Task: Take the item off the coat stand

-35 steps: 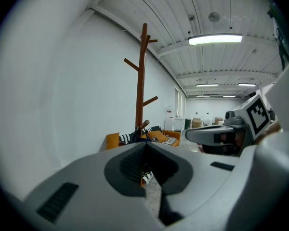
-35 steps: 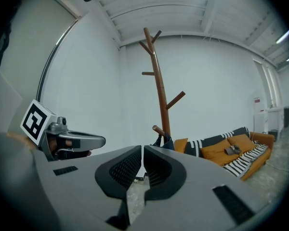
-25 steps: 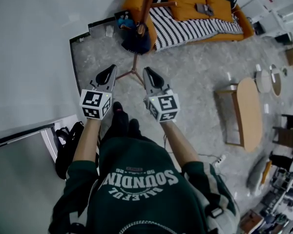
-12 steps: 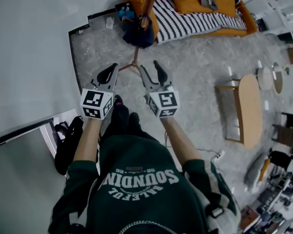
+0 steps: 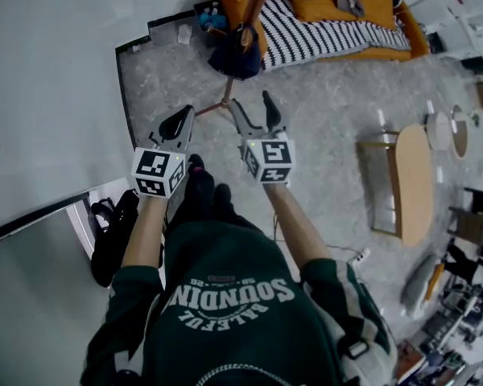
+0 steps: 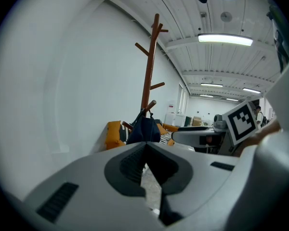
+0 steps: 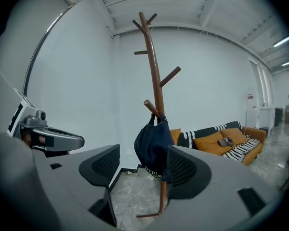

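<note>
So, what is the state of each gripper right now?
Left gripper: closed, holding nothing.
Right gripper: jaws opening, nothing between them.

Bright ceiling light (image 6: 225, 40), soft shadows; fisheye warp, dark vignetted corners.

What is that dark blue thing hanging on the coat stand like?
The dark blue thing looks like soft cloth, a bag or cap; I cannot tell which. It hangs limp by a short loop from a low slanting peg of the brown wooden coat stand. Pale lettering near its bottom edge is too small to read. Only the stand touches it.
</note>
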`<state>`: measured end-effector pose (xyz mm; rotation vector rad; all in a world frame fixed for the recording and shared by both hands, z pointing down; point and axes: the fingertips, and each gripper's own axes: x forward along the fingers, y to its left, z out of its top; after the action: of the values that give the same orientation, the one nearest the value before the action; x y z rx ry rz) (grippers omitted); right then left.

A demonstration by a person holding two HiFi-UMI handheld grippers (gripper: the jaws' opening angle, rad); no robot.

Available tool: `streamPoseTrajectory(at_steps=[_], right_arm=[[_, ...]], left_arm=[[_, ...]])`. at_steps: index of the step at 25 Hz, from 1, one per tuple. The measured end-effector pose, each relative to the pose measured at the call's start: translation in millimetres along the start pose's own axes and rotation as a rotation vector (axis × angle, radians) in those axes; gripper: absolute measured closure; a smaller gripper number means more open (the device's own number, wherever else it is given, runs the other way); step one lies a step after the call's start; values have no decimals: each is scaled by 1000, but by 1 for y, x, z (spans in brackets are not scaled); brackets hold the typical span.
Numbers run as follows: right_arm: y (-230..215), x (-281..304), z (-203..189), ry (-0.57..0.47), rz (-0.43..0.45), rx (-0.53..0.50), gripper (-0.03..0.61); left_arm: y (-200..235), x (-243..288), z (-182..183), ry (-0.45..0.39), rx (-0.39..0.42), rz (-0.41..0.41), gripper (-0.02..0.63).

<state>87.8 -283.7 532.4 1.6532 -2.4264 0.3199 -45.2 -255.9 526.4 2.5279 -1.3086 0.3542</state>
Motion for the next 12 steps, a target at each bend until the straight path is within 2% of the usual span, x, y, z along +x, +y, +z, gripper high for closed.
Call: streamPoseTrajectory(at_steps=[12], right_arm=[[-15, 39, -4, 43, -21, 28, 267]], left_arm=[[19, 0, -4, 3, -28, 20, 612]])
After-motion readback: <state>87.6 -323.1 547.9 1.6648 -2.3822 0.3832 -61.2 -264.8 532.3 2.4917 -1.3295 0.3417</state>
